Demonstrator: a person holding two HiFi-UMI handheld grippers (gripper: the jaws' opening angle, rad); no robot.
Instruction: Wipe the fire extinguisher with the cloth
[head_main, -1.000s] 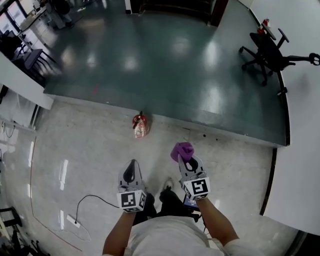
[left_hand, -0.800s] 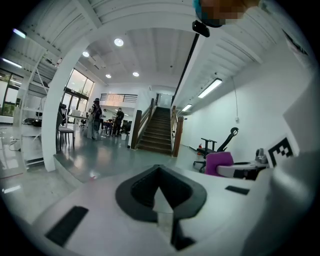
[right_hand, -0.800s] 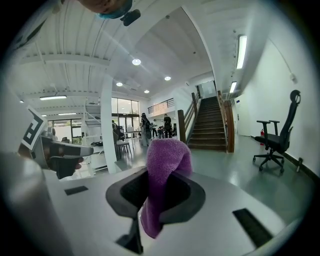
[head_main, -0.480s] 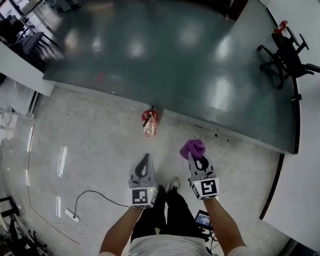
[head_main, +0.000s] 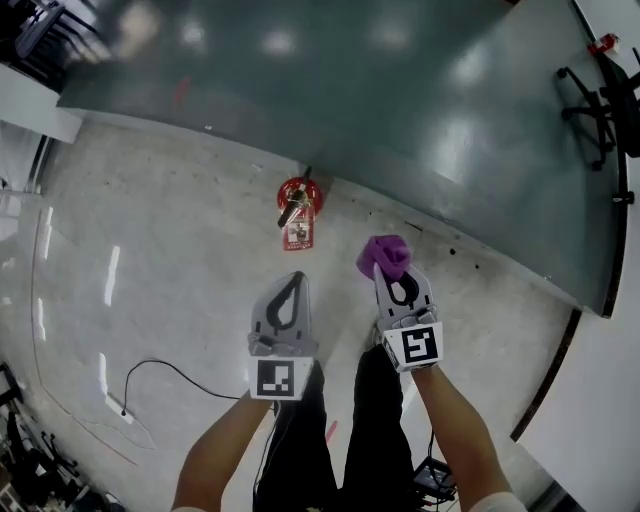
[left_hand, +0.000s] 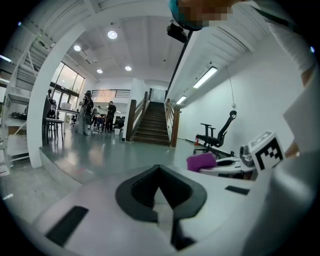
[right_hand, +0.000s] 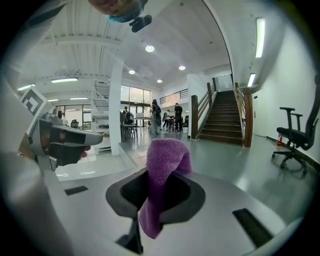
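Two grey hand-held grippers are hovering side by side above a pale speckled floor (head_main: 150, 250). The left gripper (head_main: 297, 280) is holding its jaws pressed together with nothing between them. The right gripper (head_main: 390, 282) is clenching a purple terry cloth (head_main: 385, 254), which is bunching over its tips and hanging down between the jaws. A red fire extinguisher (head_main: 295, 210) with a black handle is standing on the pale floor ahead of the left gripper, apart from both grippers and near the edge of a dark green glossy floor (head_main: 400, 90). A thin black cable (head_main: 150, 363) is lying off to the left.
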